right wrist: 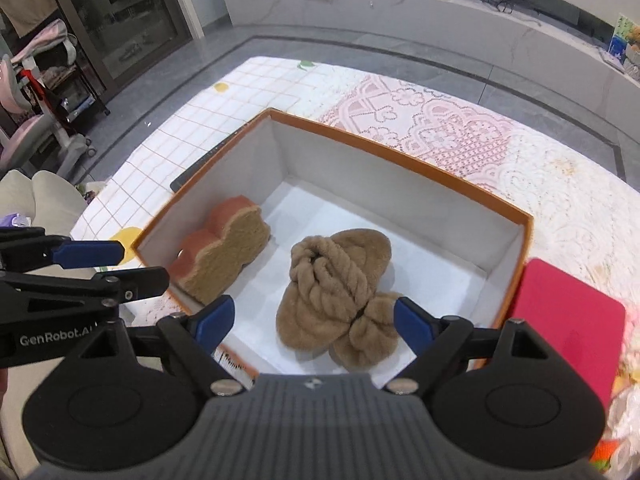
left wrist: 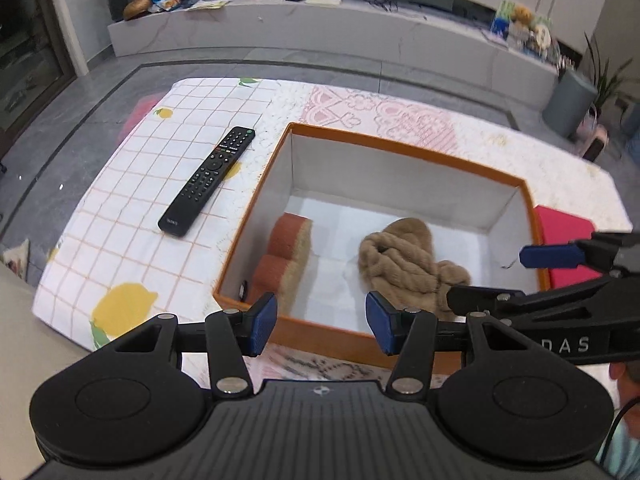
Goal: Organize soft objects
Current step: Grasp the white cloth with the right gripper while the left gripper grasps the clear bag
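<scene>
An orange box (left wrist: 404, 151) with white inner walls stands on the table; it also shows in the right wrist view (right wrist: 400, 152). Inside lie a tan fluffy twisted plush (left wrist: 404, 264) (right wrist: 336, 280) and an orange-and-tan sponge (left wrist: 286, 248) (right wrist: 228, 248) leaning against the left wall. My left gripper (left wrist: 322, 322) is open and empty above the box's near edge. My right gripper (right wrist: 314, 320) is open and empty, hovering just above the near part of the plush. Its fingers (left wrist: 552, 256) reach in from the right in the left wrist view.
A black remote (left wrist: 210, 178) lies on the lemon-print cloth (left wrist: 132, 208) left of the box. A red flat pad (right wrist: 568, 320) (left wrist: 564, 228) lies right of the box. A lace cloth (right wrist: 440, 128) covers the far table. Floor and a low cabinet lie beyond.
</scene>
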A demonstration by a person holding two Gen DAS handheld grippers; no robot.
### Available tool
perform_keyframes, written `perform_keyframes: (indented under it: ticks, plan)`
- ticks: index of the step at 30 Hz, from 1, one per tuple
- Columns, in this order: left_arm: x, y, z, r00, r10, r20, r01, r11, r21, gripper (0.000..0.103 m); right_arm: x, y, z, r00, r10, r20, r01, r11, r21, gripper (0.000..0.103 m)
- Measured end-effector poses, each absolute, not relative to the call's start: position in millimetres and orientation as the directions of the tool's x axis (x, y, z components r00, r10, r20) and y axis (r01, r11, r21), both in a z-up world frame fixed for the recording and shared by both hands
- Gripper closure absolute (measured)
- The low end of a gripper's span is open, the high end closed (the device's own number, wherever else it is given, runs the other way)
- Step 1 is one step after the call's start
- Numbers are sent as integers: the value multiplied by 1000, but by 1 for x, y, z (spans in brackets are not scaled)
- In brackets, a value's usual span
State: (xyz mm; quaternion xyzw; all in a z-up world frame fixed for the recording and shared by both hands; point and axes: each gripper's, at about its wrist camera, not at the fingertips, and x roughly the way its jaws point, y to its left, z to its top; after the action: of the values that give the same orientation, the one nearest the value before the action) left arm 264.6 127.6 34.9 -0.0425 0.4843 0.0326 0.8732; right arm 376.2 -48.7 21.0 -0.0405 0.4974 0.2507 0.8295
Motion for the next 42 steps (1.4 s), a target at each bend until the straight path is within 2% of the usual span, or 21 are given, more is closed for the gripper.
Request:
perform_keyframes:
  ticks: [9, 15, 18, 22, 25, 33, 42]
  plan:
    - [208, 83, 43, 666, -43, -744, -87, 987, -135, 42, 306, -110, 37, 510, 377, -773, -425, 892, 154, 18]
    - [174, 37, 20, 717, -128, -685, -55, 970, -238, 42, 250, -166, 26, 627, 314, -713, -349, 931, 104, 18]
    - [163, 9, 2, 708, -166, -686, -33, 963, -267, 42, 227, -198, 10, 657, 273, -703, -283, 953, 106, 17]
    - [163, -22, -30, 642, -271, -717, -5, 934, -357, 43, 205, -239, -19, 680, 157, -716, -162, 985, 62, 17]
    - [168, -49, -49, 601, -286, -746, 33, 942, -335, 44, 199, -265, -37, 664, 83, -743, -91, 995, 30, 17]
    - [184, -110, -57, 559, -395, -729, 146, 912, -383, 45, 208, -329, -48, 599, 22, -800, 7, 999, 33, 17]
    - [213, -182, -67, 486, -500, -717, 178, 859, -479, 45, 223, -408, -37, 535, -58, -843, 46, 998, -40, 17]
